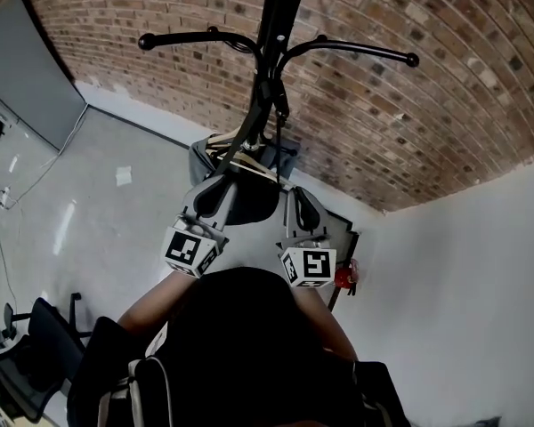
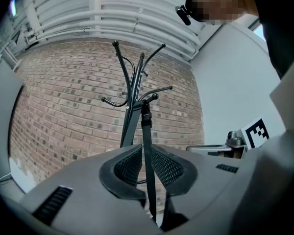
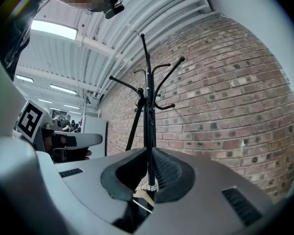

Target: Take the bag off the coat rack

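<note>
- The bag (image 1: 249, 196) is dark and hangs low against the coat rack (image 1: 280, 7), just in front of the person and between the two grippers, with tan handles (image 1: 240, 157) lying across its top.
- Its black strap (image 1: 265, 105) is the long line here: pulled taut, it runs almost straight up from the bag to a hook partway up the rack's pole (a buckle sits just under the hook in the left gripper view).
- The left gripper (image 1: 214, 189) has its jaws closed on that strap (image 2: 147, 146), which passes up between the ribbed pads towards the hook on the coat rack (image 2: 130, 106).
- The right gripper (image 1: 303, 205) is pinched shut too, on a thin black length with a small metal ring; its own view shows this strap (image 3: 149, 168) lined up with the coat rack (image 3: 147, 82), and a tan handle (image 3: 143, 199) just below.
- The two grippers sit side by side, close together, both angled up towards the rack.
- A brick wall (image 1: 427, 105) stands right behind the rack.
</note>
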### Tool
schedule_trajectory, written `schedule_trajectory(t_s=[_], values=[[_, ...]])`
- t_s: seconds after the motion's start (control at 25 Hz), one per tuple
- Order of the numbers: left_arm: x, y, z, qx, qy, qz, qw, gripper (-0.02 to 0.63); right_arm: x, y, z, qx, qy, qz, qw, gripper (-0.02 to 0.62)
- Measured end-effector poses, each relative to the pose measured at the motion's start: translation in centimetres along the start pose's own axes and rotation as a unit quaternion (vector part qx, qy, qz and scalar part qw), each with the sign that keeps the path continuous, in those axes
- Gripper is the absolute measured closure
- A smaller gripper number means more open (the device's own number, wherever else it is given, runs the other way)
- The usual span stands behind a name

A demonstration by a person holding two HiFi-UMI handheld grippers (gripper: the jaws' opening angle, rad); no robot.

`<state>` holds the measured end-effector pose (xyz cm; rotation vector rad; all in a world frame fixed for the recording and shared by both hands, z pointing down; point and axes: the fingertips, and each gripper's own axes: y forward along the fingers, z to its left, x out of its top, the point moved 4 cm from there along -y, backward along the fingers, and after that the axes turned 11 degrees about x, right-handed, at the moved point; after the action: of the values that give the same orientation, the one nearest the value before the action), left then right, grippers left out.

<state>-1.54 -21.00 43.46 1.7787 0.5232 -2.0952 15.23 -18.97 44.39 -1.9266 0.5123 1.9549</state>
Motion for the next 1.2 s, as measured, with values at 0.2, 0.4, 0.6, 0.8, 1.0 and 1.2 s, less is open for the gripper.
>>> schedule_trajectory(t_s=[0.2, 0.4, 0.6, 0.8, 1.0, 1.2], values=[[-1.1, 1.7, 1.1, 0.024, 0.013, 0.004, 0.9996, 0.534, -0.3, 2.3, -1.4, 0.024, 0.004, 0.004, 1.000, 0.572], [-1.1, 3.2, 1.0, 0.033, 0.015, 0.008, 0.9993, 0.523, -0.2, 4.2, -2.1, 0.034, -0.007, 0.005, 0.999, 0.572], [-1.0, 4.7, 1.5, 0.045, 0.024, 0.003, 0.9987, 0.518, 0.0, 6.1, -2.3, 0.050, -0.010, 0.002, 0.999, 0.572], [-0.8, 6.2, 1.7, 0.050, 0.046, -0.010, 0.9977, 0.515, -0.4, 7.5, -3.1, 0.053, -0.012, 0.003, 0.999, 0.572], [-0.4, 7.1, 1.5, 0.051, 0.054, 0.001, 0.9972, 0.506, -0.4, 8.7, -3.2, 0.068, -0.005, 0.010, 0.998, 0.555], [-0.4, 8.1, 1.8, 0.053, 0.060, 0.003, 0.9968, 0.501, -0.2, 9.8, -3.6, 0.063, -0.019, 0.015, 0.998, 0.534]])
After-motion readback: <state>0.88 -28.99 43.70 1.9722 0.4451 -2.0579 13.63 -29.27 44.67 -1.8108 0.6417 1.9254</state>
